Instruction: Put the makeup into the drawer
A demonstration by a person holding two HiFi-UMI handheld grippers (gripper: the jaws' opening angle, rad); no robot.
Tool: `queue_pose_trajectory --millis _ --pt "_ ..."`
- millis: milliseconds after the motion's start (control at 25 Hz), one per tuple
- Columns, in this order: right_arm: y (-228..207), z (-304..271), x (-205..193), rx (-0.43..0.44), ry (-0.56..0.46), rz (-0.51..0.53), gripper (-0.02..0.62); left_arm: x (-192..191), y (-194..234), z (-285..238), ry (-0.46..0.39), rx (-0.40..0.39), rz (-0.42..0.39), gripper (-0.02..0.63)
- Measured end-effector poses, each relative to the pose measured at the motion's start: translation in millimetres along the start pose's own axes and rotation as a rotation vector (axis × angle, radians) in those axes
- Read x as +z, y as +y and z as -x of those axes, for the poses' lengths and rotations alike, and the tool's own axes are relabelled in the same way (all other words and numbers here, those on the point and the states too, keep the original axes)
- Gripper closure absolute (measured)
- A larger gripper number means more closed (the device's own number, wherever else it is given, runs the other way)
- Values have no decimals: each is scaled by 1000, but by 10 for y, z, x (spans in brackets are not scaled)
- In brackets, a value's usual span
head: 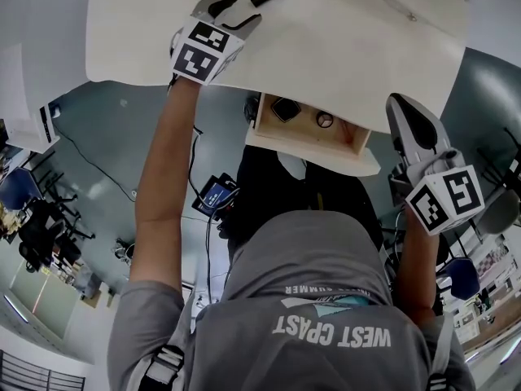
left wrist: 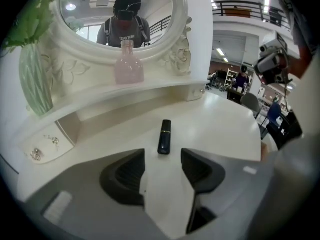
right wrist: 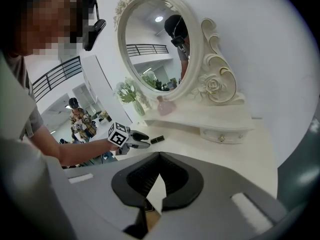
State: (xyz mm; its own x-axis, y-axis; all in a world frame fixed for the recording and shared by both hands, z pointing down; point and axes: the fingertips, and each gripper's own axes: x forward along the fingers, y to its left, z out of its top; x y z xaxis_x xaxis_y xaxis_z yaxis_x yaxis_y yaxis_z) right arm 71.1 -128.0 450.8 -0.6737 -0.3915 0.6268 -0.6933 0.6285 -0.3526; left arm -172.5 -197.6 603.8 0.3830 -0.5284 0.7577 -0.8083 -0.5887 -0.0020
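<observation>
My right claw (head: 396, 104) sits nearest me, off the bench's (head: 350, 31) front edge beside the drawer (head: 326, 160). Its own view shows its tips pressed together with nothing between them. The drawer stands pulled out under the bench edge. Two small dark items lie inside, one squarish (head: 286, 108) and one round (head: 325, 120); what they are I cannot tell.

Further out, my left claw (left wrist: 162, 159) is low over the benchtop with its jaws spread wide and empty. The makeup, a slim dark tube (left wrist: 164, 137), lies flat on the bench just ahead of the tips, lined up with the gap but touched by neither pad. Beyond it a raised shelf carries a pink bottle (left wrist: 129, 66) and a vase (left wrist: 35, 79) of greenery, with the oval mirror (left wrist: 125, 34) behind.

By my reckoning the drawer part is done and the pick is not. The tube has yet to be pinched, carried back toward me and dropped in the drawer.
</observation>
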Motion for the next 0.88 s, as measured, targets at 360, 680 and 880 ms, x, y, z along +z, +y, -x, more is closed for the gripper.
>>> queue_pose_trajectory --millis 360,680,880 --pt "-71 -40 -74 -7 19 -8 594 23 1 -169 0 -9 1 388" --pt "-101 -13 -100 -12 21 -13 594 46 -68 -169 -9 -48 -1 445" --pt "-56 -48 -73 -13 19 -13 594 44 -77 -172 -12 -55 -15 520"
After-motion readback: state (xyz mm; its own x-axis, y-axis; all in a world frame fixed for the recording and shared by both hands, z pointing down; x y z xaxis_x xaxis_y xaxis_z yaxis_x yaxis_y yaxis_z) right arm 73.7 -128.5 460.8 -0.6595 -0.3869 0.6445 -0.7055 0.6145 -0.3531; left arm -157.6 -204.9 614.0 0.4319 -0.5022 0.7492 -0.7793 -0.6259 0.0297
